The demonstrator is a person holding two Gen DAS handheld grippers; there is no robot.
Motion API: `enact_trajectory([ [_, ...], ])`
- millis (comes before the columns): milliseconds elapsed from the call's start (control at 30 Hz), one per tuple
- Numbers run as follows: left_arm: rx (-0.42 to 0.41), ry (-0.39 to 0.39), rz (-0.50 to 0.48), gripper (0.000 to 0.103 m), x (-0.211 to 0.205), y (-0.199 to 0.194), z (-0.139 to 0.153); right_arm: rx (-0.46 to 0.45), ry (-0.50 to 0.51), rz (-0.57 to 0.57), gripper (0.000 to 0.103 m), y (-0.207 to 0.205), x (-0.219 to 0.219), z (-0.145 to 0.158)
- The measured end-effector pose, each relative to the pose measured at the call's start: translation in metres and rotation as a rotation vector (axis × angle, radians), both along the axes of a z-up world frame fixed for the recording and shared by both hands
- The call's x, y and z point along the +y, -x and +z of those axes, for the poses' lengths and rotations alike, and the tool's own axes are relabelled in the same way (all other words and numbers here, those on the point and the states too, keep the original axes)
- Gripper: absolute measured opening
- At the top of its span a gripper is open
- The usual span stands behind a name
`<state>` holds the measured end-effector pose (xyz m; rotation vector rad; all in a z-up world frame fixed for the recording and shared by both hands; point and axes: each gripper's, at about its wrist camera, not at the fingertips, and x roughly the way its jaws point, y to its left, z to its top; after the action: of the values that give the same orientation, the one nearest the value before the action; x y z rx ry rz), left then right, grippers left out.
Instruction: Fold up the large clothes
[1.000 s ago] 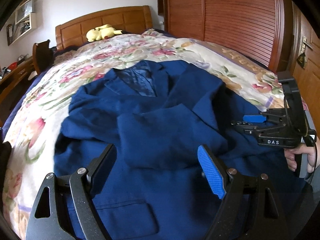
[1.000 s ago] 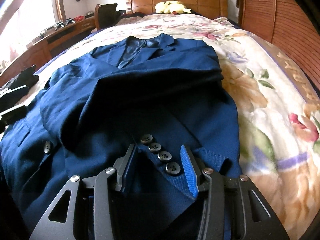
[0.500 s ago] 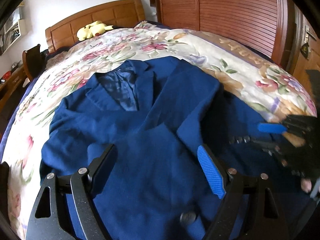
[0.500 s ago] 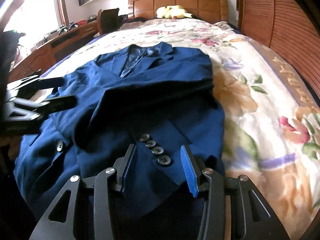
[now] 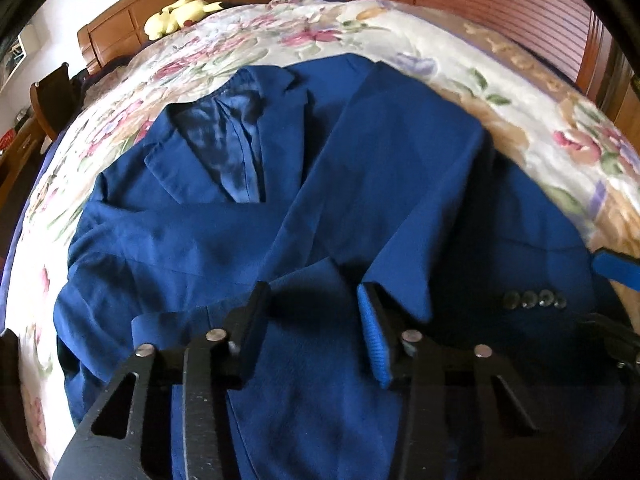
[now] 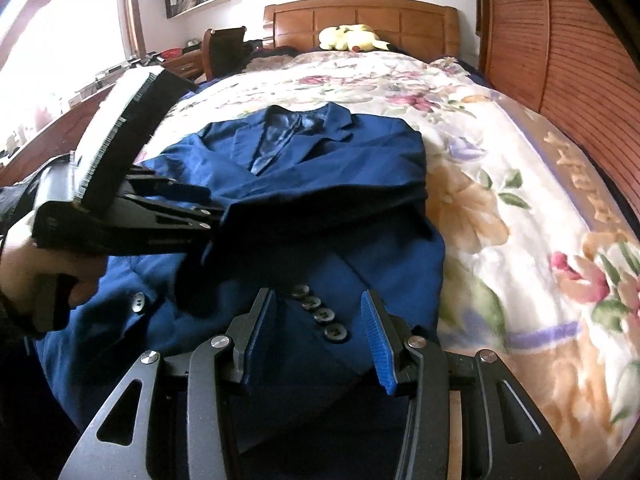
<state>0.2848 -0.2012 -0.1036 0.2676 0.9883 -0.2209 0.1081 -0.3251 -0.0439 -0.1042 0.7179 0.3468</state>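
Right hand-held gripper (image 6: 316, 332): jaws held apart, empty, over the cuff buttons (image 6: 322, 314), ready for a grip.
Left hand-held gripper (image 5: 312, 328): jaws apart above the crossed sleeve ends, nothing clamped.
Jacket (image 5: 280, 208): spread just ahead on the bed (image 5: 520, 92), sleeves laid inward, kept flat for folding.
Plush toy (image 6: 352, 38): far beyond, by the headboard.

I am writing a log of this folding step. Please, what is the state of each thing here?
blue jacket: flat on the bed, front up, both sleeves folded across it.
left gripper: open, just above the jacket.
right gripper: open, over the buttoned cuff.
yellow plush toy: lying by the headboard.
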Motion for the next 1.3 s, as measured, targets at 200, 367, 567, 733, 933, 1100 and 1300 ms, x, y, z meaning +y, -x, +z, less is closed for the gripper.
enact_trajectory([
  [200,-0.042,0.011,-0.013,0.004,0.01,0.014,0.016,-0.003,0.016,0.013,0.046,0.006,-0.004,-0.003],
  [367,-0.171,0.048,0.0,0.004,0.036,0.048,0.06,0.024,0.032,0.002,0.046,0.003,-0.01,-0.011],
  [567,-0.257,0.111,0.031,0.004,0.071,0.107,0.088,0.014,0.016,-0.005,0.046,0.0,-0.005,-0.003],
  [733,-0.247,0.145,0.043,0.004,0.088,0.146,0.075,-0.008,0.006,0.013,0.046,-0.002,0.009,0.003],
  [933,-0.213,0.188,0.042,0.004,0.097,0.177,0.057,0.0,0.024,0.044,0.046,-0.012,0.032,-0.002],
  [1100,-0.19,0.233,0.039,0.004,0.104,0.191,0.05,0.009,0.023,0.059,0.046,-0.025,0.048,-0.005],
  [1300,-0.208,0.247,0.042,0.004,0.108,0.203,0.053,-0.006,0.016,0.084,0.046,-0.027,0.061,-0.004],
])
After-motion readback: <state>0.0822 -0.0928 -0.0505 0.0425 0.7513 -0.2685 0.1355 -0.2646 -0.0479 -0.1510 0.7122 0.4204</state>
